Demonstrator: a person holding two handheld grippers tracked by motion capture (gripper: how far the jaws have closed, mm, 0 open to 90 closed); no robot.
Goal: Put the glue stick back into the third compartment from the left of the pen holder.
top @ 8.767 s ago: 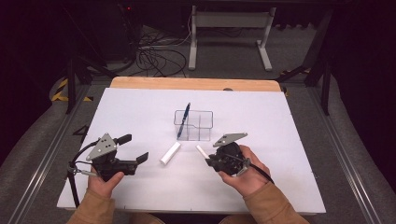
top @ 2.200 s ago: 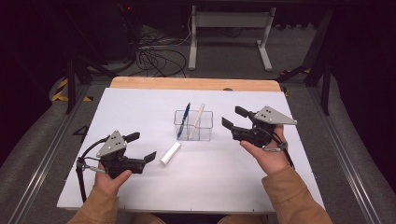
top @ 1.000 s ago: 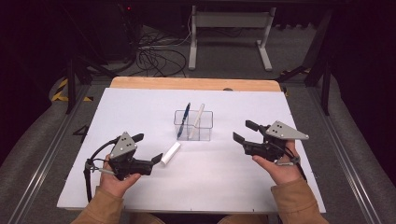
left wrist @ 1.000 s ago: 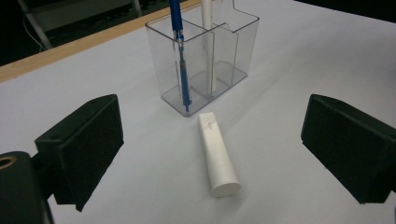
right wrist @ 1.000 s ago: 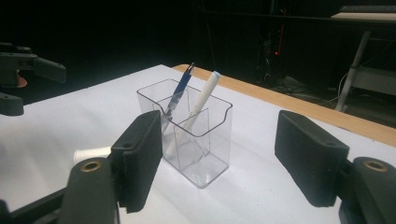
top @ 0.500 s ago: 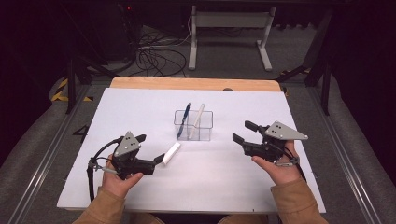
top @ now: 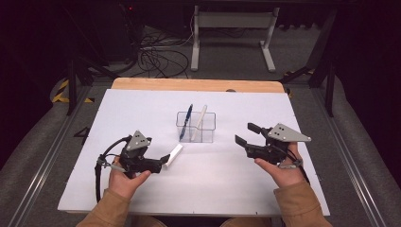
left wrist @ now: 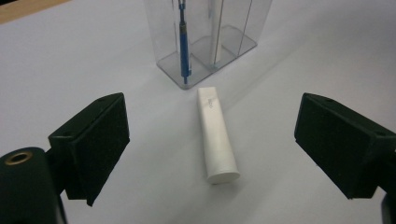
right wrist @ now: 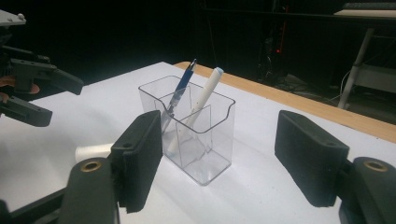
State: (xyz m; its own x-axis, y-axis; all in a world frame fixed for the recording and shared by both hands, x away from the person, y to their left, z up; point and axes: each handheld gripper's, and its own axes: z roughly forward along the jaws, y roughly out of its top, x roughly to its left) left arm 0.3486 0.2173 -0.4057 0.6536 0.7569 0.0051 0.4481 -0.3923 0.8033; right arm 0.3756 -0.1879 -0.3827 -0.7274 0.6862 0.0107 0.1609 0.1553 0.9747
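While the left gripper (top: 162,162) rests low on the white table (top: 118,109), its black fingers (left wrist: 95,140) have just been closing a little yet stand wide apart, touching nothing, with the short white plastic cylinder (left wrist: 215,135) lying flat between them. Just beyond the cylinder stands the clear plastic two-compartment holder (top: 196,126), a blue pen (top: 186,121) in its left compartment and a white pen (top: 199,122) in its right. Well apart on the right, the right gripper (top: 246,135) hovers with fingers (right wrist: 310,163) partly spread and empty.

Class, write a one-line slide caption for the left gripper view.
Open left gripper flanks a white tube lying before a clear holder.
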